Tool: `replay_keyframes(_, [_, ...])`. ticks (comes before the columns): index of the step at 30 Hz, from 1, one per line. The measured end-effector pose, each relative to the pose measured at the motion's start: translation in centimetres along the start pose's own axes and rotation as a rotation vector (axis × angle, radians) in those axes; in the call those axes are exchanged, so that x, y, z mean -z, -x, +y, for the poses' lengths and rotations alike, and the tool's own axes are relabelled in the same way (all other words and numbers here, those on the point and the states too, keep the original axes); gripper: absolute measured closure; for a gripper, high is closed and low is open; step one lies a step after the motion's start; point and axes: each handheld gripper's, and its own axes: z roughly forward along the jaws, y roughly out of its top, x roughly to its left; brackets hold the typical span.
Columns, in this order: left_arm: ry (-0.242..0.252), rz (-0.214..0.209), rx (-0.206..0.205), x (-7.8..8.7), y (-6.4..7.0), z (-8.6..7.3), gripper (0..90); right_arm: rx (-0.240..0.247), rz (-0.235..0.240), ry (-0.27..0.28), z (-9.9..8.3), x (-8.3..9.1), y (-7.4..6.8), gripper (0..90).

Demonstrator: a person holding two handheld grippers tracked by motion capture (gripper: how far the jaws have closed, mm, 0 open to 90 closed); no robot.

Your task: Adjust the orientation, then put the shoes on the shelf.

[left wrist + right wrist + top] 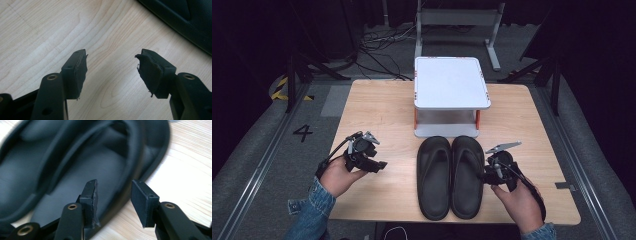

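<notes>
- Leftmost in the high view, the left hand-held gripper (381,164) rests low over the wooden tabletop (382,107), held in the person's left hand (341,176), and points right toward the sandals.
- In the left gripper view its jaws stand wide apart with nothing between them except bare wood; a dark edge of the left sandal (185,20) crosses the upper right corner, well clear of the pads (77,72).
- At the middle of the tabletop's near half, the left sandal (434,176) and the right sandal (467,175) lie flat, side by side and touching along their inner edges, toes toward the white stand (451,82) just beyond them.
- On the right, the right hand-held gripper (485,176), held in the right hand (521,200), sits at the outer edge of the right sandal.
- In the right gripper view its jaws are open at a moderate width, straddling the rim of the right sandal (75,170): one jaw is over the footbed, the other over the wood, not yet closed on it.
</notes>
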Motion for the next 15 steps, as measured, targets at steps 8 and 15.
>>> replay_keyframes(8, [0.000,0.007,0.023,0.5,0.0,-0.7,39.8,0.049,0.020,0.006,1.3,-1.1,-2.5,48.2])
replay_keyframes(15, [-0.005,0.017,0.043,0.8,-0.1,-1.5,39.7,0.075,0.056,0.001,2.4,-2.3,-4.3,42.0])
